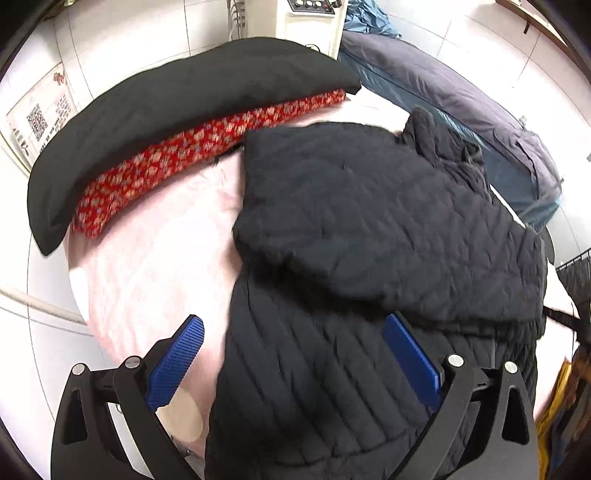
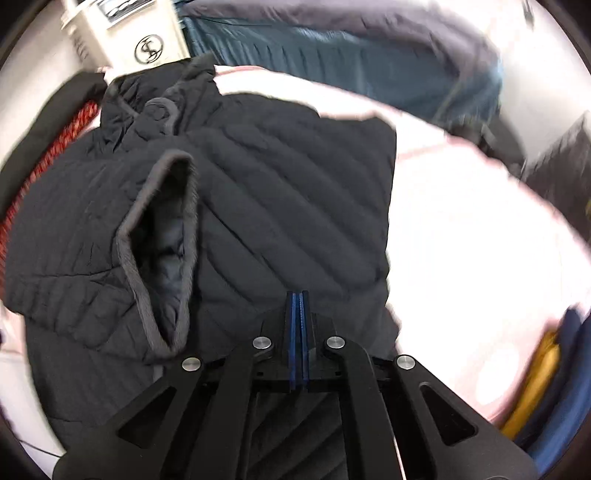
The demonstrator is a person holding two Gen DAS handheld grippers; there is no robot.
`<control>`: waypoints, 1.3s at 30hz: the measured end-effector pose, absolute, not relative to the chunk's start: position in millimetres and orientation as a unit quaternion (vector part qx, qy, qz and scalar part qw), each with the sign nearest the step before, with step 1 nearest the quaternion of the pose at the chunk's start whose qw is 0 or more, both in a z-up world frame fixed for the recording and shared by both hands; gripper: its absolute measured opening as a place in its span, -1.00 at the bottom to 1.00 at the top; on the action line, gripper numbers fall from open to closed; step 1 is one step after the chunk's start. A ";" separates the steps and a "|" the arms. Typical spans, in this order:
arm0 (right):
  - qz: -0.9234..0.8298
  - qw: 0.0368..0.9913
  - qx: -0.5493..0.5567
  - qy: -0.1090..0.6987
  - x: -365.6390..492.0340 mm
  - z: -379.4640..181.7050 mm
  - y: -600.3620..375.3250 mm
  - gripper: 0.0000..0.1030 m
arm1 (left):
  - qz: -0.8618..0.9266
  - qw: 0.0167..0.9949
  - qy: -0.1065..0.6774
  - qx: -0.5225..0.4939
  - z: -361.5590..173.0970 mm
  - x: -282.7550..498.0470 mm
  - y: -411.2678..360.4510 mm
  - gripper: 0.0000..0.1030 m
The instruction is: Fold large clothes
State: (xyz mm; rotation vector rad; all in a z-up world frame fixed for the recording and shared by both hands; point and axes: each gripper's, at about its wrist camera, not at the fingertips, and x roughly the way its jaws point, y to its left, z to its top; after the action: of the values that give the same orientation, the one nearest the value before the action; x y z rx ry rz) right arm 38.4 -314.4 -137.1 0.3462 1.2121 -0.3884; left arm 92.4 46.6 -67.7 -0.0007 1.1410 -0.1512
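Dark quilted jacket [image 1: 369, 229] lies partly folded on the pink bed [image 1: 155, 258]. Left gripper [image 1: 293, 363] fingers spread above it; right gripper [image 2: 299, 295] fingers pressed together, holding nothing.

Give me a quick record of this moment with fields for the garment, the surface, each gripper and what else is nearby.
garment: dark quilted jacket, partly folded, one sleeve laid across the body, grey-edged cuff open
surface: pink sheet
left gripper: open, above the jacket's lower part
right gripper: shut, over the jacket; whether it pinches fabric cannot be told
nearby: black cushion on a red floral cushion, white appliance
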 end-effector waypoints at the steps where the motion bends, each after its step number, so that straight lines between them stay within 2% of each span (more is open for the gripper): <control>1: -0.171 0.797 0.172 0.553 35.4 -131.9 -312.1 -0.93 | -0.073 0.841 0.535 -0.001 -65.3 97.5 43.6 0.87; 2: -0.162 0.805 0.178 0.543 33.7 -126.9 -309.3 -0.92 | -0.075 0.844 0.532 -0.001 -63.1 102.5 40.0 0.87; 4: -0.144 0.826 0.191 0.511 31.0 -113.1 -300.7 -0.71 | -0.077 0.845 0.529 0.000 -61.0 112.2 31.8 0.87; 5: -0.134 0.835 0.196 0.496 30.9 -106.8 -295.4 -0.08 | -0.078 0.845 0.530 -0.002 -60.6 116.2 28.0 0.87; 6: -0.126 0.842 0.195 0.487 32.2 -103.0 -290.6 0.74 | -0.081 0.844 0.530 -0.005 -61.0 119.8 24.0 0.87; 7: -0.113 0.853 0.191 0.472 32.7 -98.0 -284.0 0.80 | -0.083 0.843 0.531 -0.008 -61.8 121.8 20.9 0.87; 10: -0.090 0.853 0.166 0.487 47.3 -101.0 -269.7 0.78 | -0.092 0.840 0.535 -0.011 -65.2 125.5 9.2 0.87; 11: -0.090 0.849 0.160 0.496 53.5 -105.6 -268.7 0.60 | -0.094 0.839 0.536 -0.006 -66.7 126.2 4.8 0.87; 12: -0.082 0.844 0.161 0.505 58.9 -112.5 -269.0 0.19 | -0.098 0.838 0.536 0.003 -68.8 126.4 -0.9 0.87; 13: -0.076 0.840 0.163 0.512 61.1 -117.0 -268.4 -0.42 | -0.101 0.837 0.537 0.010 -70.5 126.8 -5.1 0.87; 14: -0.072 0.834 0.163 0.522 63.7 -121.9 -269.9 -0.72 | -0.103 0.837 0.538 0.016 -72.1 127.2 -8.9 0.87; 16: -0.094 0.843 0.148 0.509 59.9 -116.4 -273.0 -1.00 | -0.107 0.836 0.538 0.026 -74.2 130.2 -16.7 0.87; 19: -0.179 0.835 0.132 0.503 47.1 -113.3 -293.5 -1.00 | -0.109 0.837 0.536 0.030 -76.5 135.8 -22.5 0.87; 23: -0.174 0.811 0.173 0.531 42.0 -127.9 -317.5 -0.99 | -0.108 0.829 0.547 0.048 -91.4 143.7 -36.8 0.87; 26: -0.179 0.804 0.185 0.536 35.2 -127.9 -315.8 -0.90 | -0.104 0.805 0.573 0.111 -119.0 148.4 -57.3 0.88; 28: -0.179 0.792 0.214 0.542 27.0 -131.0 -318.3 -0.39 | -0.105 0.804 0.569 0.138 -127.0 147.1 -64.7 0.88; 29: -0.179 0.793 0.230 0.535 18.5 -129.7 -320.0 0.15 | -0.105 0.806 0.566 0.139 -126.6 146.4 -65.4 0.88; 30: -0.184 0.796 0.236 0.526 10.7 -128.1 -320.1 0.39 | -0.106 0.806 0.566 0.135 -124.3 145.9 -64.2 0.88; 39: -0.172 0.784 0.250 0.542 -59.7 -123.5 -338.1 0.38 | -0.161 0.824 0.537 0.077 -81.0 99.0 -12.8 0.88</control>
State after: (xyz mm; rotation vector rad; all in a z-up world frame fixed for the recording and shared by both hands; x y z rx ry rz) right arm -59.7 -338.1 -123.5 0.5399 1.1689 -0.3709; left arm 99.0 -12.8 -81.0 0.1638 1.1428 -0.3433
